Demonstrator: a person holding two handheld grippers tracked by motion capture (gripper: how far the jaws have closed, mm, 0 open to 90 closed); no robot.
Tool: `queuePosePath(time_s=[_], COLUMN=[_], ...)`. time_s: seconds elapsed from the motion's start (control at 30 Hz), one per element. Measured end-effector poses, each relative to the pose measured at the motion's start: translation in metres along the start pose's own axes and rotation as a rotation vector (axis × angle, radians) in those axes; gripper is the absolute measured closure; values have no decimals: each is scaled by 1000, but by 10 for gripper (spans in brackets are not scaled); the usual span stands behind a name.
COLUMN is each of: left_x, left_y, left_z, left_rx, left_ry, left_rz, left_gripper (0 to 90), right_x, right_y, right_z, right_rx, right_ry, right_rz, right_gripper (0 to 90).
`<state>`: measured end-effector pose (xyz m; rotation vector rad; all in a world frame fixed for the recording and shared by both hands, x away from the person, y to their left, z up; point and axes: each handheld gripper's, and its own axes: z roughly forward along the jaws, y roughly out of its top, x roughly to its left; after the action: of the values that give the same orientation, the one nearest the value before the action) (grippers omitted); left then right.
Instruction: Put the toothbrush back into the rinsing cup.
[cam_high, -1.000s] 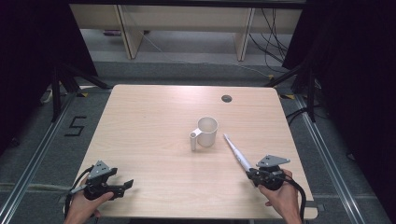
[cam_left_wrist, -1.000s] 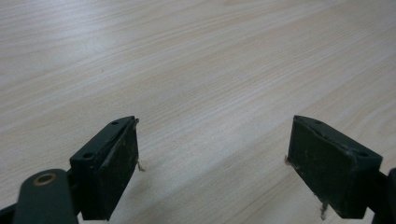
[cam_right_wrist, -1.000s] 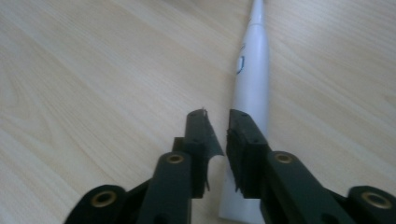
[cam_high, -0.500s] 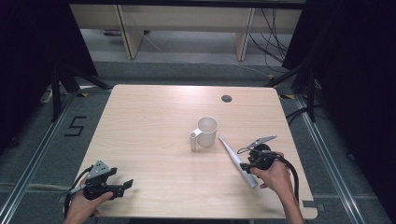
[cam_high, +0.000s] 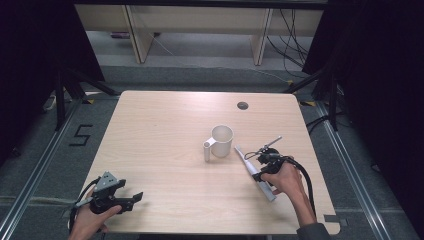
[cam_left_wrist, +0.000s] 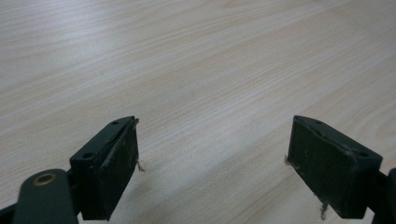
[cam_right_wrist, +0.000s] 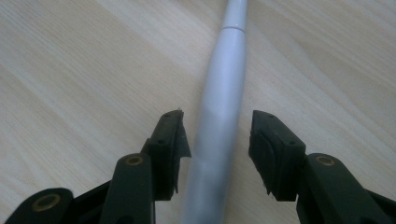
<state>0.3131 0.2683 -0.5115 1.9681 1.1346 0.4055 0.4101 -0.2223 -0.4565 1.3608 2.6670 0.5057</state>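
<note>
Grey-white wand (cam_right_wrist: 223, 93) lies flat on the wooden worktop (cam_high: 165, 125) beside the mug (cam_high: 221, 140), between the half-open right tongs (cam_right_wrist: 217, 135), which have just been opening, untouched; left tongs (cam_left_wrist: 212, 158) gape empty.

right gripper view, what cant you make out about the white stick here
- Stick: what it is; blurred close up in the right gripper view, small in the high view.
- Its near end: cut off by the bottom edge there; its middle sits under the right gripper in the high view.
- Whether the open jaws touch it: too blurred.
- Mug contents: too small in the high view.
</note>
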Motion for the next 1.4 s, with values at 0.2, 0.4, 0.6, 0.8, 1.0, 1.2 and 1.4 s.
queuePosePath(time_s=[0.2, 0.4, 0.6, 0.8, 1.0, 1.2, 1.4], left_x=[-1, -1, -1, -1, -1, -1, -2], left_y=[0, 0, 1, 1, 1, 1, 1], left_z=[1, 1, 1, 0, 0, 1, 1], left_rx=[-12, -10, -14, -12, -13, -22, -22], left_ry=[-2, -3, 0, -3, -7, -9, -9], left_rz=[-13, -12, -12, -9, -13, -15, -16], left_gripper=[157, 157, 157, 157, 157, 158, 158], right_x=[1, 0, 5, 4, 3, 1, 2], right_y=[10, 19, 28, 34, 38, 42, 44], right_z=[9, 18, 25, 30, 32, 34, 35], right_rx=[50, 92, 169, 193, 225, 263, 276], right_ry=[-11, 1, -40, -49, -42, -56, -65], right_rz=[-7, 0, 39, -13, -19, -16, -6], right_gripper=[568, 579, 606, 635, 644, 661, 663])
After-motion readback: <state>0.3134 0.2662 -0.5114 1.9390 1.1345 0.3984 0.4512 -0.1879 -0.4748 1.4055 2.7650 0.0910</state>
